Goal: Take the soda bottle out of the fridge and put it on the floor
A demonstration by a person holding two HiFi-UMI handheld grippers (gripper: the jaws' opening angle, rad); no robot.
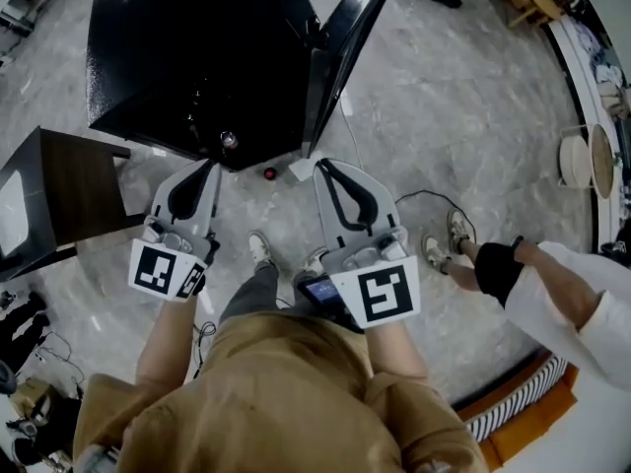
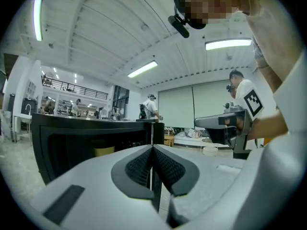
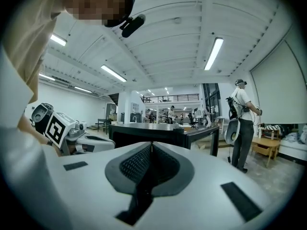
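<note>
You hold your left gripper (image 1: 210, 166) and right gripper (image 1: 319, 165) side by side, facing the black fridge (image 1: 187, 57). Both are squeezed tight with nothing in them. The door (image 1: 340, 47) is open (so you can reach in). I can't spot the soda bottle; it's probably inside.

Grey marble flr (image 1: 473, 97), white ribbed ceiling (image 3: 177, 32) w/ strip lights (image 3: 213, 51).

The fridge (image 1: 187, 57) is glossy black, the floor (image 1: 444, 116) pale grey with veins, the shirt (image 1: 286, 392) tan.
</note>
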